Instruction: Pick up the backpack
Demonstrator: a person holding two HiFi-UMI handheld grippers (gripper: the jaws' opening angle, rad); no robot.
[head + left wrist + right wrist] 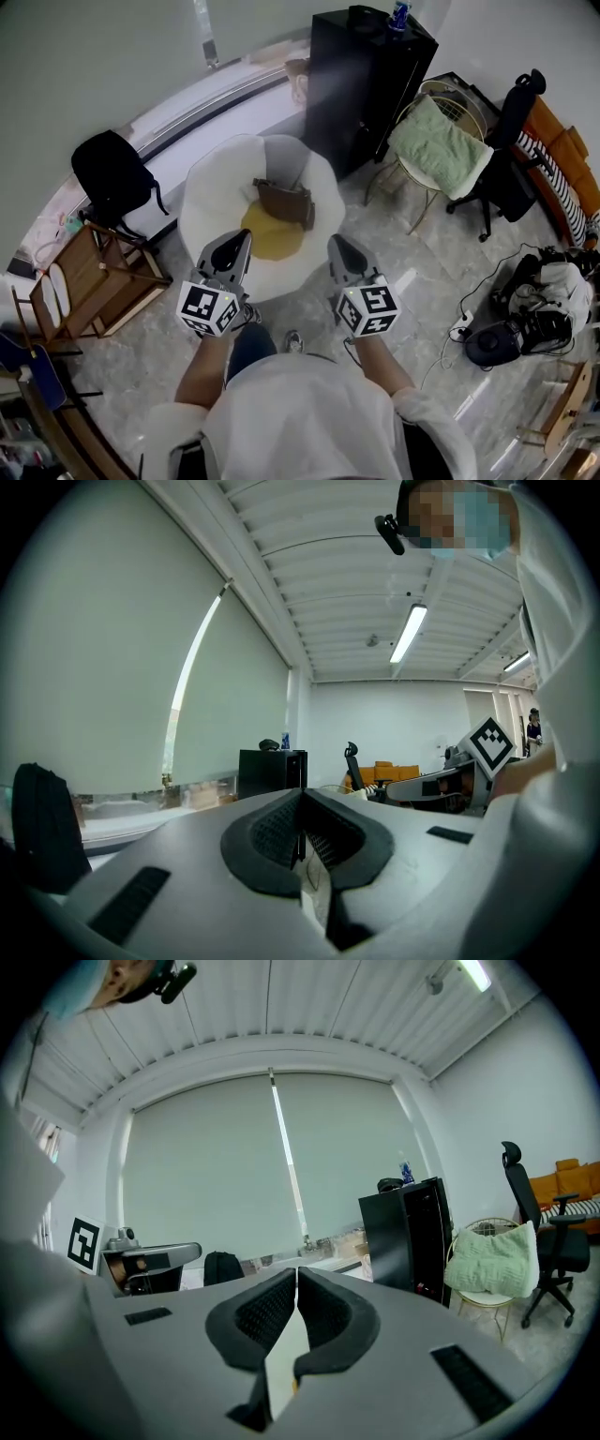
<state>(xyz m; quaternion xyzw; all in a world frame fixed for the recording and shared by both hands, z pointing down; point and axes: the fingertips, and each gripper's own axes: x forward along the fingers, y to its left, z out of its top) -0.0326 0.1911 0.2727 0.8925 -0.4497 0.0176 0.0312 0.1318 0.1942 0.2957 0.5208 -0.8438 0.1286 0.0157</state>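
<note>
A round white chair (208,192) cradles a yellow cushion (270,234) and a brown bag (284,201), just ahead of both claws. A black cabinet (367,89) stands behind it. The black backpack (112,174) leans by the window ledge, far left. The left claw (238,242) and the right claw (339,246) are pressed together, empty.
</note>
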